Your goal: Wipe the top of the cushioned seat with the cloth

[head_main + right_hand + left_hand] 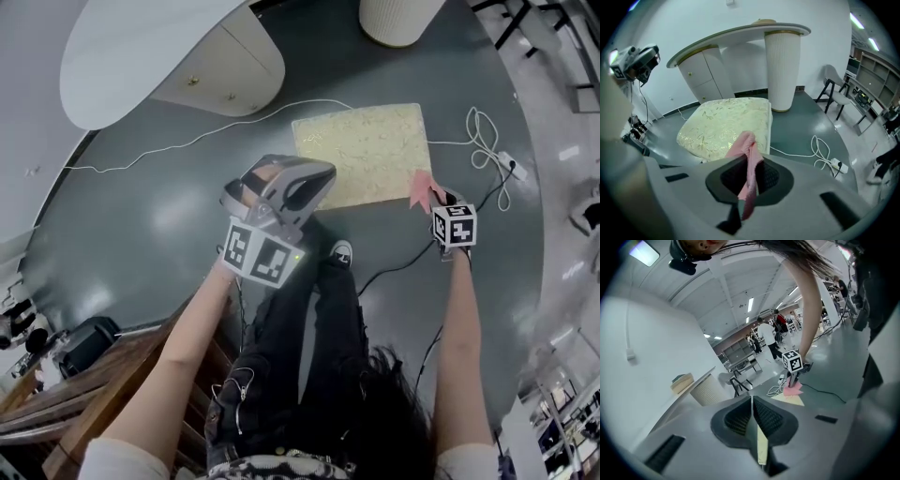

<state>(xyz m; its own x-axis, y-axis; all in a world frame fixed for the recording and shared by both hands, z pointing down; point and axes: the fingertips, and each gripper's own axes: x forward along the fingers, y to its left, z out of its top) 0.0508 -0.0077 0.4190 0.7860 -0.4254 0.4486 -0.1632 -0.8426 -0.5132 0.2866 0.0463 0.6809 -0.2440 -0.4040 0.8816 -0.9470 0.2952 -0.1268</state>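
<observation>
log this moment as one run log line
right gripper: shut on pink cloth | pink cloth: at near right corner of cushioned seat, contact unclear | left gripper: shut, empty, off seat

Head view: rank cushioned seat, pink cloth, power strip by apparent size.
1. cushioned seat, largest by far.
2. pink cloth, clamped in the right gripper.
3. power strip, smallest, though it looks farther from the camera than the cloth.

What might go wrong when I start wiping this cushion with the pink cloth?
The pink cloth is pinched in the right tongs by a narrow fold, so it may slip out or wipe only a thin stripe of the pale gold patterned seat cushion. The white cable loops on the floor beside it; a foot could snag it.
</observation>
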